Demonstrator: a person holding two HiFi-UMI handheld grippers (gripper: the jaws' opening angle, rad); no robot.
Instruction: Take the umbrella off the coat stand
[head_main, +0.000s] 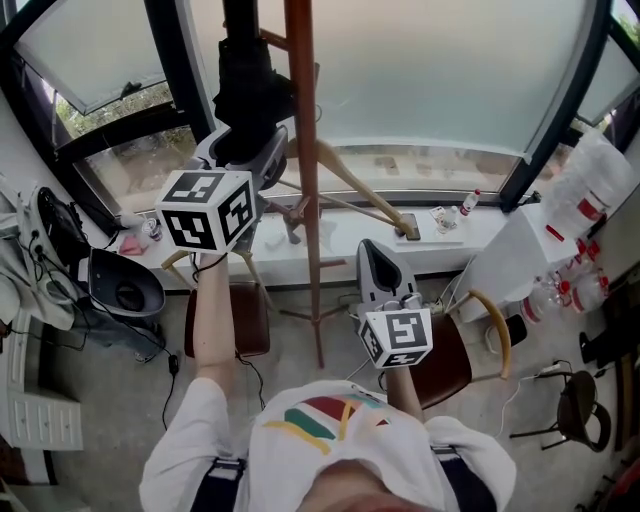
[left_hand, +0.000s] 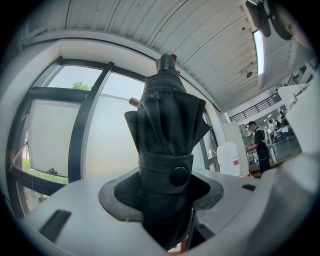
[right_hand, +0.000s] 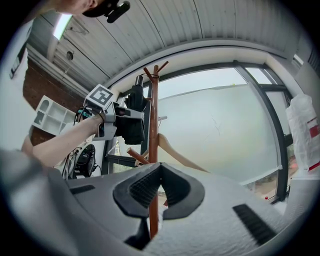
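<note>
A folded black umbrella (head_main: 245, 90) is up beside the brown wooden coat stand (head_main: 303, 150), near its top pegs. My left gripper (head_main: 245, 155) is shut on its lower part. In the left gripper view the umbrella (left_hand: 167, 130), with its strap and round button, stands upright between the pads, and the stand's top (left_hand: 166, 61) shows behind it. My right gripper (head_main: 378, 262) hangs lower, to the right of the pole, holding nothing. In the right gripper view its pads (right_hand: 142, 187) meet at the tip, and the stand (right_hand: 154, 110) and the held umbrella (right_hand: 132, 117) lie beyond.
A wooden hanger (head_main: 360, 190) sticks out from the stand toward the windowsill (head_main: 440, 235), where a small bottle (head_main: 468, 203) stands. Brown chairs (head_main: 250, 320) (head_main: 450, 365) flank the stand's foot. Bottles on a white unit (head_main: 590, 210) are at right. A person (left_hand: 259, 145) stands far off.
</note>
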